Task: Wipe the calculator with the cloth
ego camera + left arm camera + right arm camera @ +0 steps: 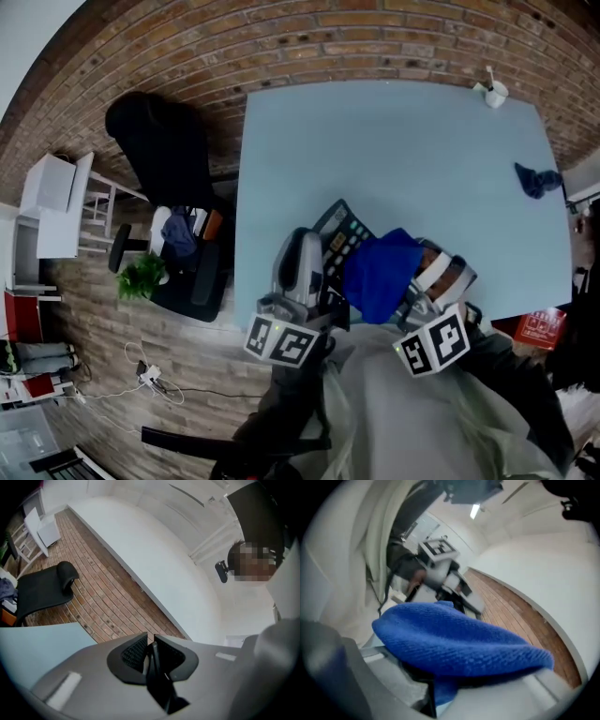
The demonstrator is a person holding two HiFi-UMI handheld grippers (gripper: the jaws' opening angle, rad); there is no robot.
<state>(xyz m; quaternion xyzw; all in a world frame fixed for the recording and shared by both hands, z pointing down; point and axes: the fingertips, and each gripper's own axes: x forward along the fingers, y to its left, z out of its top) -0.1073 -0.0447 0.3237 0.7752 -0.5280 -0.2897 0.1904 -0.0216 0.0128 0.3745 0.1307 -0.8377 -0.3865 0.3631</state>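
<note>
calculator: dark with pale keys, over the near part of the light blue table, roughly mid-width. We can't tell if it still touches the tabletop.
left gripper: jaws pinched tight on a thin dark edge, which we reckon is the calculator seen edge-on. It comes at the calculator from the near left.
right gripper: clamped onto the blue cloth, which bulges up over the jaws in a fat fold.
cloth vs calculator: in the head view the cloth sits right up against the calculator's right side and covers part of it.
marker cubes: both show at the near edge of the head view, just in front of the person's grey sleeves.
far right of table: a small dark blue rag, and a little white pot at the far corner, both well apart from the action.
left of table: a black chair and a green plant on the brick floor.
</note>
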